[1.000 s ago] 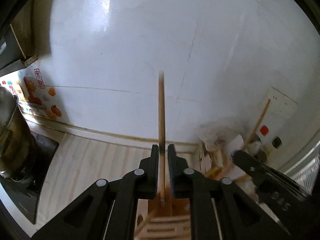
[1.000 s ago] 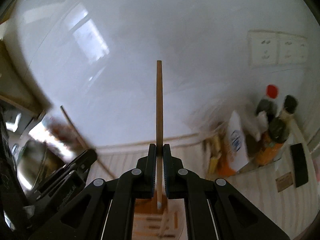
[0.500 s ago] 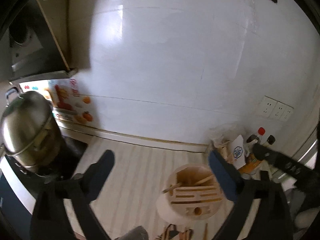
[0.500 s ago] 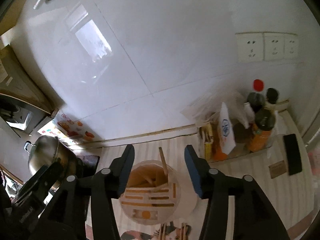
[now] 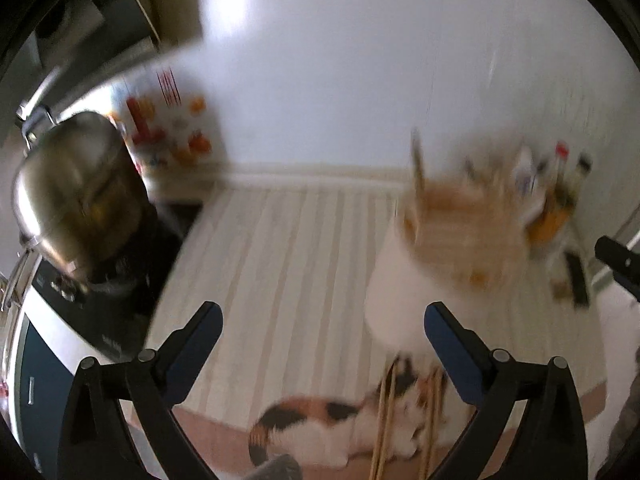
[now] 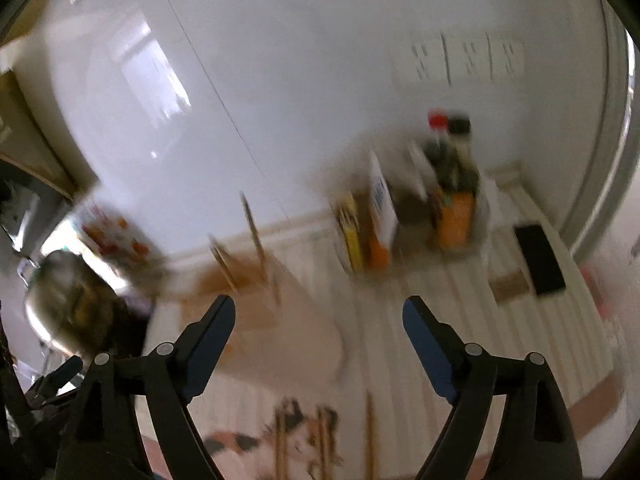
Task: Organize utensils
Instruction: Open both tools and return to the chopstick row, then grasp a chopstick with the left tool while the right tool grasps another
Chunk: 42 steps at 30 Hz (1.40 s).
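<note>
My left gripper (image 5: 322,316) is open wide with nothing between its fingers, above the striped counter (image 5: 288,256). The white utensil holder (image 5: 404,304) with a slotted wooden top stands to its right, a chopstick (image 5: 418,164) sticking up from it. Loose chopsticks (image 5: 386,420) lie on a cat-print mat (image 5: 320,420) near the counter's front edge. My right gripper (image 6: 318,308) has empty jaws that are opening. The blurred holder (image 6: 288,340) sits between and behind its fingers with chopsticks (image 6: 252,220) upright in it. More chopsticks (image 6: 370,432) lie below.
A steel pot (image 5: 72,192) sits on the stove at the left. Sauce bottles (image 6: 452,184) and packets (image 6: 380,216) crowd the back right corner by the tiled wall. A flat black object (image 6: 540,260) lies at the right. The right gripper's tip (image 5: 616,256) shows at the left view's edge.
Both grippers were shut on an upright chopstick each, then opened and left them in the holder. Both have drawn back and tilted down, so the loose chopsticks on the mat now show.
</note>
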Motion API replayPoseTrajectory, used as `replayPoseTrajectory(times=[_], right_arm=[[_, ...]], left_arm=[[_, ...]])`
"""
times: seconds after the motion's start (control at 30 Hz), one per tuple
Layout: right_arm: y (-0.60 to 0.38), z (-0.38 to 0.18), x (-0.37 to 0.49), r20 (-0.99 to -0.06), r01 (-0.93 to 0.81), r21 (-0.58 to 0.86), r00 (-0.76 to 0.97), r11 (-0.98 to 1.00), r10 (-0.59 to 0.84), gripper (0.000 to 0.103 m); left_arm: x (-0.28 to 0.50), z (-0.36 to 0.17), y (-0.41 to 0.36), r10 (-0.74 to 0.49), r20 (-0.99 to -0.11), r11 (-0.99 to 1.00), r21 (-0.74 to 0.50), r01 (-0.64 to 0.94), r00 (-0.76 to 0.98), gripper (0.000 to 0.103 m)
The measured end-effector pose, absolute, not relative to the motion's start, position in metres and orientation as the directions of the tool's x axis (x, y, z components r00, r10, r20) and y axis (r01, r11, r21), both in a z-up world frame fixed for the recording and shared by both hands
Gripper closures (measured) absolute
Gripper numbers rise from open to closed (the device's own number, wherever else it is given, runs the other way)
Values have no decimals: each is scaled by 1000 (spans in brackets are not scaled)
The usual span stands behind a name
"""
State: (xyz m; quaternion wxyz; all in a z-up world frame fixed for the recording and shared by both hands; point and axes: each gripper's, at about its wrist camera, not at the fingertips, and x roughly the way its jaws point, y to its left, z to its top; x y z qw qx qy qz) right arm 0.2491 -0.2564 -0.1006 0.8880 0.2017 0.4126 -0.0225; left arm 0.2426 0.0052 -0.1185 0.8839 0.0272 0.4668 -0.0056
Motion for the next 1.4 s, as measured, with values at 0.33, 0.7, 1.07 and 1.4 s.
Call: replayPoseTrajectory(times=[0.33, 0.7, 1.07, 1.4], right_arm=[[-261, -246, 217, -918, 312, 313, 341, 897, 201, 73], [-243, -333, 203, -966, 272, 257, 62, 927, 249, 72], [-248, -341, 191, -958, 258, 281, 29, 924, 284, 89], [-266, -341, 184, -968, 281, 250, 38, 927, 250, 87]], left_arm=[[224, -278, -16, -73, -980, 992, -52, 114, 187, 50], [216, -333, -54, -22, -995, 967, 2, 253, 95, 87], [218, -328, -22, -110, -992, 984, -99, 146, 65, 98], [216, -325, 10, -190, -981, 977, -185, 108, 42, 97]])
